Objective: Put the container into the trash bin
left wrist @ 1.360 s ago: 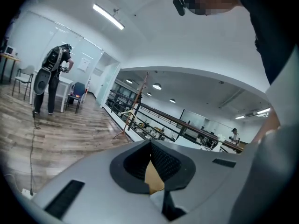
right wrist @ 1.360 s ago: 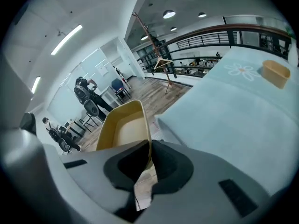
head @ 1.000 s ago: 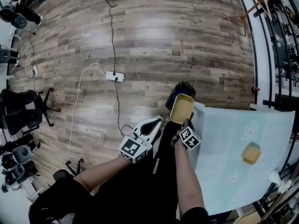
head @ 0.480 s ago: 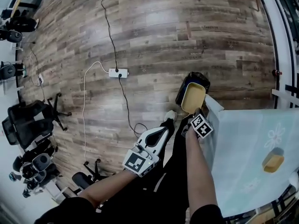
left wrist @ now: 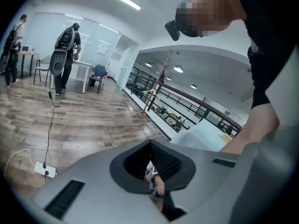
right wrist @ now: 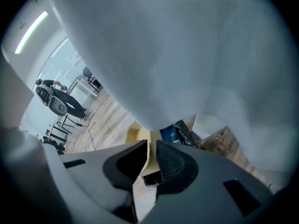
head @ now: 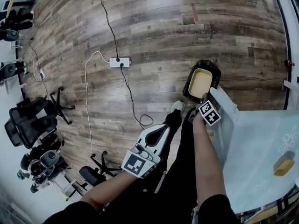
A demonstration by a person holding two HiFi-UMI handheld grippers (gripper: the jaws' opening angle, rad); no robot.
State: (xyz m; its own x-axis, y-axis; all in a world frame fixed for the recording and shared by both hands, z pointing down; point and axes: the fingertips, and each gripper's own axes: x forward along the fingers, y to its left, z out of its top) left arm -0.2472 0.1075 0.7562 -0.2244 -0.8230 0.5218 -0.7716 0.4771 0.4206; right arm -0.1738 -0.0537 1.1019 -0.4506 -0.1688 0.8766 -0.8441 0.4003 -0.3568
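The right gripper (head: 204, 98) is pinching the near wall of the yellow container (head: 200, 83). Its 2 jaws are drawn narrow, with only that thin wall between them. The container is hanging just ahead of the jaws, open side facing up, over the mouth of the black trash bin (head: 215, 73). The bin is standing on the wooden floor (head: 154, 27) just beyond and below this gripper. In the head view the container is lying inside the outline of the bin's rim, but whether it is touching the liner cannot be told. In the right gripper view, crumpled black and blue liner is showing just past the jaw tips, to their right.

The left gripper (head: 170, 121) is hanging to the left of the right gripper and nearer the person. Its 2 jaws are closed together at the tips with nothing gripped between them.

The table (head: 252, 143), under a pale blue cloth, is spreading out to the right of the right gripper, its corner just beside that gripper's marker cube (head: 210, 113). A 2nd yellow container (head: 284, 166) is sitting on the cloth, well to the right of the gripper. A white power strip (head: 120, 62) is lying on the floor well to the left of both grippers. In the left gripper view, 2 people (left wrist: 67, 50) are standing by a desk far beyond the jaws.
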